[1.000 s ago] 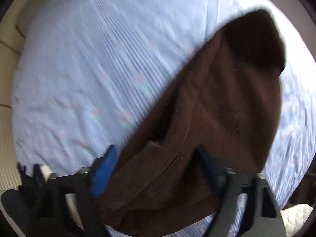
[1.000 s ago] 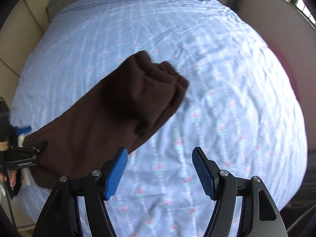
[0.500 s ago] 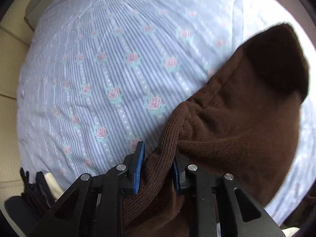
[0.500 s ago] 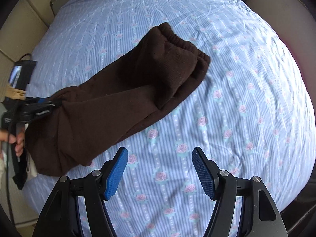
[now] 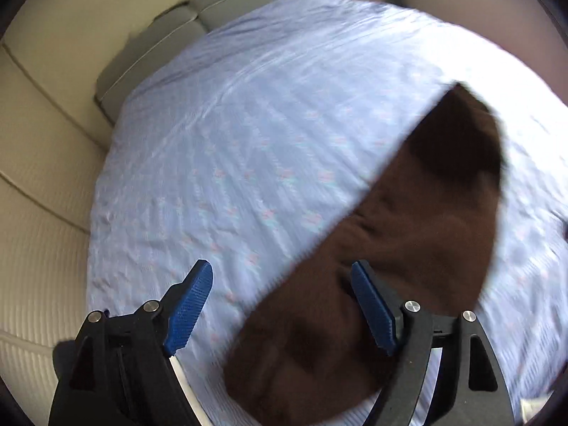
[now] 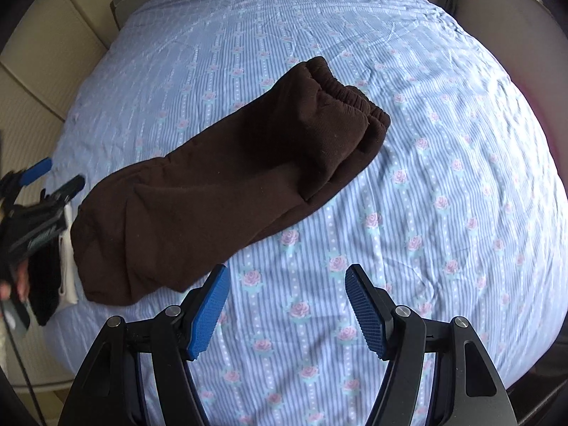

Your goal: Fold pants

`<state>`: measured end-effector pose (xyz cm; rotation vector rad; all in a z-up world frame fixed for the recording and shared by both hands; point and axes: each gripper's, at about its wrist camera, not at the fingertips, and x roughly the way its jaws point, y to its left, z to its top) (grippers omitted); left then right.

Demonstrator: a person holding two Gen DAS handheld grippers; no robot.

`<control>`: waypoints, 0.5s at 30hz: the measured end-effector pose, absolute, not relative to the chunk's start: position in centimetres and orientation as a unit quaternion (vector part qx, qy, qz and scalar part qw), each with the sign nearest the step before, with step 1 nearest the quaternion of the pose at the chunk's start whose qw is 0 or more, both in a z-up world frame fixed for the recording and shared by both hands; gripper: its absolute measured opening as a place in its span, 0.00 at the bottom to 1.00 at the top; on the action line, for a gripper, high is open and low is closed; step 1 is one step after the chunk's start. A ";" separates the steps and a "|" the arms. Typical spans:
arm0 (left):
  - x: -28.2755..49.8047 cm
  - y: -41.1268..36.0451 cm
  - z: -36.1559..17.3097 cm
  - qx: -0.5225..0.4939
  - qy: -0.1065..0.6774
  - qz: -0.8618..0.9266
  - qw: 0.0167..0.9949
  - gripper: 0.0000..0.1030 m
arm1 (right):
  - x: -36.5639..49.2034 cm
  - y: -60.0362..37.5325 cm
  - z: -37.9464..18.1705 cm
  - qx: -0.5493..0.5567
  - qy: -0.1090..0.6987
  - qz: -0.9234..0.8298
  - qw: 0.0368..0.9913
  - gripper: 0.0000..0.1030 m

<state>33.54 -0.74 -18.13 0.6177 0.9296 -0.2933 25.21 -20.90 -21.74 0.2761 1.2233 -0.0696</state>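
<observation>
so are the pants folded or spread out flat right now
Folded: the brown pants lie as one doubled strip on the bedsheet, elastic ends stacked together.

The pants (image 6: 227, 191) are a matt brown knitted cloth, soft and a little fuzzy. The bed sheet (image 6: 443, 163) is thin, smooth, wrinkled cotton-like cloth. The right gripper (image 6: 287, 307) has matt black plastic arms, blue rough-textured pads (image 6: 209, 307) and shiny metal pins.

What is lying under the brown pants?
The pants lie on the striped, rose-printed bedsheet. Whether anything else is beneath them cannot be seen; the cloth covers that part.
</observation>
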 end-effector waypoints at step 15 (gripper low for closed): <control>21.3 -12.2 -27.9 0.370 0.426 -0.185 0.805 0.55 | 18.7 -22.9 -24.9 0.142 0.612 -0.032 0.778 0.67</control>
